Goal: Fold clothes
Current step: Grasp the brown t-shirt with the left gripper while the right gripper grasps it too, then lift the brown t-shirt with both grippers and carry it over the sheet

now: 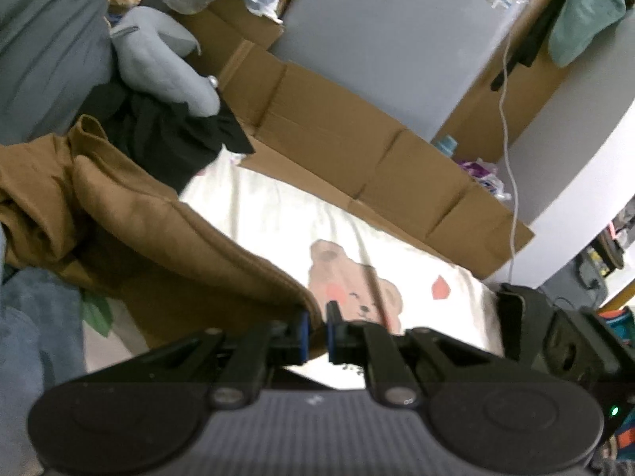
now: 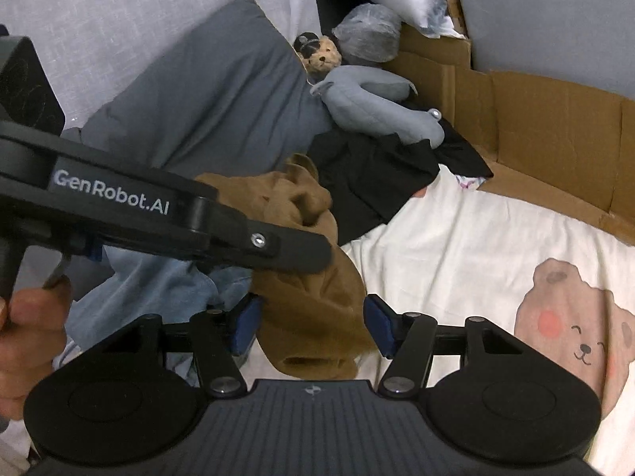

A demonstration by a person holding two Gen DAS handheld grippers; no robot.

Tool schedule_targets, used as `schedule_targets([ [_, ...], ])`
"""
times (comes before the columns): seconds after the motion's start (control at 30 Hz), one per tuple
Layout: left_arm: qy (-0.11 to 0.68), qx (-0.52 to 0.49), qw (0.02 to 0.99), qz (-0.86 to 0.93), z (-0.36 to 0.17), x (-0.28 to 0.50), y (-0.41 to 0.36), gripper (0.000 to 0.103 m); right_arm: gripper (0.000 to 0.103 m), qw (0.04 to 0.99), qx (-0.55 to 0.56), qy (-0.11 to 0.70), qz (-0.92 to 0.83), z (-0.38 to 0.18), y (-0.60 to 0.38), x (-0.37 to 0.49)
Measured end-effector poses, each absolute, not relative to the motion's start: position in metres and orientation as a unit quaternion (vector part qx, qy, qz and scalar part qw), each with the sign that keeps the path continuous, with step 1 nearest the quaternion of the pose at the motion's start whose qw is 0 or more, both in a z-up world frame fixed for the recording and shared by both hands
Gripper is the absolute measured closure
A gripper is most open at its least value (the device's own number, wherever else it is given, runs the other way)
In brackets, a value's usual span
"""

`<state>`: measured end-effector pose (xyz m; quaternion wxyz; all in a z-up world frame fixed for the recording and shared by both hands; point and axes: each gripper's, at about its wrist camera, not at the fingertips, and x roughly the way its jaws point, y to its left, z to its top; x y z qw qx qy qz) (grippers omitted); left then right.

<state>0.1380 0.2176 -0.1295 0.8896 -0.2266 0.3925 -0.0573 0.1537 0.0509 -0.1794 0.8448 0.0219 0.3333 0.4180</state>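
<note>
Brown garment (image 1: 166, 230) cloth is pinched at its edge between the blue pads (image 1: 303, 327) of the left claw (image 1: 316, 331), whose jaws are drawn nearly together on the fabric. From that pinch the garment runs up and to the left in the left wrist view, as a long folded band that ends in a crumpled heap near the edge of the picture. The left claw points downward at a slant over the bed sheet (image 1: 278, 214), which is white with a printed bear.

In the right wrist view, the right claw (image 2: 313, 323) is released: its blue pads (image 2: 377, 323) stand well apart on either side of the brown garment's lower end, and neither pad presses on the cloth. It too tilts down toward the bed. The left claw's black body, marked GenRobot.AI, crosses this view from the left, held by a person's hand (image 2: 27, 337) at the lower left edge.

Blue denim (image 2: 158, 289) lies bunched beside the brown garment, under the left claw. Beyond the heap a black garment (image 2: 381, 174) is spread on the sheet, with a grey neck pillow (image 2: 369, 103) resting on it and a small teddy bear (image 2: 319, 55) behind that. A grey-blue pillow (image 2: 206, 99) leans at the head of the bed, and flattened cardboard (image 1: 357, 146) lines the far side.
</note>
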Motion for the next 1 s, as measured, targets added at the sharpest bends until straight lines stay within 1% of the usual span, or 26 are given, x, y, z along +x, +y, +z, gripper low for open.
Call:
schedule_targets([
  [0.1, 0.392, -0.242, 0.885, -0.076, -0.13, 0.137, 0.213, 0.094, 0.043, 0.85, 0.03, 0.329, 0.411, -0.181, 0.053, 0.155],
  [0.17, 0.391, -0.257, 0.879, -0.095, -0.129, 0.137, 0.21, 0.095, 0.051, 0.853, 0.035, 0.325, 0.408, -0.183, 0.055, 0.157],
  [0.2, 0.392, -0.258, 0.877, -0.103, -0.128, 0.137, 0.208, 0.095, 0.066, 0.852, 0.036, 0.324, 0.409, -0.184, 0.056, 0.158],
  [0.23, 0.392, -0.259, 0.876, -0.112, -0.127, 0.138, 0.205, 0.095, 0.087, 0.852, 0.037, 0.324, 0.41, -0.186, 0.057, 0.16],
  [0.27, 0.392, -0.259, 0.874, -0.121, -0.126, 0.138, 0.202, 0.095, 0.096, 0.852, 0.041, 0.325, 0.409, -0.187, 0.057, 0.161],
  [0.3, 0.392, -0.259, 0.874, -0.125, -0.124, 0.137, 0.2, 0.095, 0.1, 0.85, 0.049, 0.328, 0.409, -0.189, 0.055, 0.162],
  [0.4, 0.396, -0.263, 0.87, -0.129, -0.124, 0.137, 0.202, 0.094, 0.101, 0.847, 0.069, 0.342, 0.401, -0.193, 0.044, 0.165],
  [0.5, 0.404, -0.261, 0.867, -0.128, -0.126, 0.137, 0.205, 0.089, 0.101, 0.852, 0.074, 0.354, 0.379, -0.199, 0.031, 0.165],
  [0.53, 0.408, -0.253, 0.868, -0.126, -0.126, 0.136, 0.206, 0.083, 0.102, 0.853, 0.078, 0.359, 0.371, -0.201, 0.026, 0.165],
  [0.57, 0.409, -0.246, 0.87, -0.122, -0.126, 0.137, 0.206, 0.07, 0.102, 0.854, 0.081, 0.365, 0.362, -0.203, 0.019, 0.166],
  [0.6, 0.406, -0.237, 0.875, -0.117, -0.125, 0.135, 0.207, 0.064, 0.102, 0.855, 0.087, 0.37, 0.354, -0.204, 0.011, 0.166],
  [0.63, 0.4, -0.228, 0.881, -0.11, -0.123, 0.134, 0.209, 0.054, 0.102, 0.855, 0.093, 0.375, 0.345, -0.205, 0.002, 0.167],
  [0.67, 0.397, -0.221, 0.885, -0.102, -0.122, 0.134, 0.212, 0.048, 0.102, 0.856, 0.1, 0.38, 0.337, -0.206, -0.007, 0.168],
  [0.8, 0.4, -0.199, 0.893, -0.058, -0.126, 0.138, 0.23, 0.04, 0.102, 0.858, 0.109, 0.394, 0.312, -0.204, -0.042, 0.17],
  [0.87, 0.399, -0.185, 0.898, -0.019, -0.132, 0.14, 0.241, 0.032, 0.102, 0.858, 0.107, 0.4, 0.303, -0.2, -0.059, 0.171],
  [1.0, 0.406, -0.16, 0.899, 0.038, -0.146, 0.144, 0.256, 0.027, 0.102, 0.858, 0.096, 0.416, 0.287, -0.191, -0.094, 0.17],
])
